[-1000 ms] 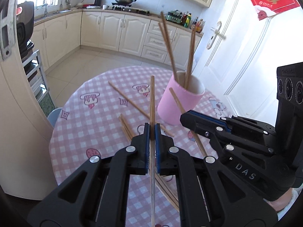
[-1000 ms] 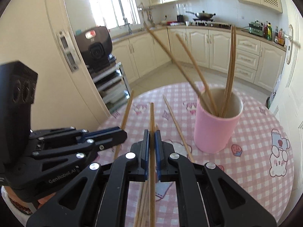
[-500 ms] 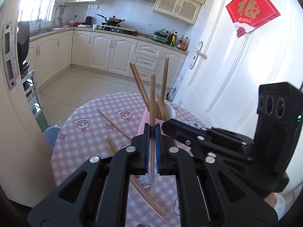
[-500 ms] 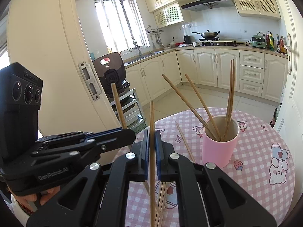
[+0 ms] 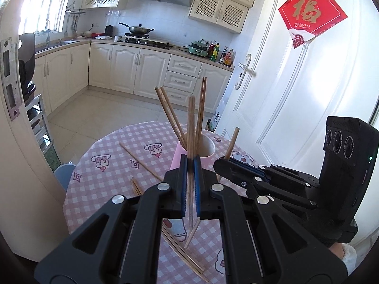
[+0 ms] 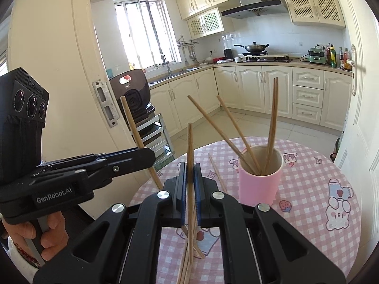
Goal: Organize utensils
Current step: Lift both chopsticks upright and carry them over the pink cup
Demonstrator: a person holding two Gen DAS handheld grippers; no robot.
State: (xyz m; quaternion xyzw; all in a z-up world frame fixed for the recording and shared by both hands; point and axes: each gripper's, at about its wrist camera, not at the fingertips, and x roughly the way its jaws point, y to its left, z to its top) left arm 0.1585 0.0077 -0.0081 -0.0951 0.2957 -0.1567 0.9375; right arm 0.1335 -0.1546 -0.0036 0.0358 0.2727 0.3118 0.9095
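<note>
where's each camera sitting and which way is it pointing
Left wrist: rides the left gripper, looking along its fingers, shut on a chopstick, toward the pink cup and door; the right gripper shows at right.
Right wrist: rides the right gripper, shut on another chopstick, facing the kitchen window; the left gripper and a hand show at left.
Shared: cup, checked table, stove.

A wok (image 5: 138, 28) is sitting on the stove (image 5: 144, 42) along the counter, bottles (image 5: 220, 52) are standing near its right end.
</note>
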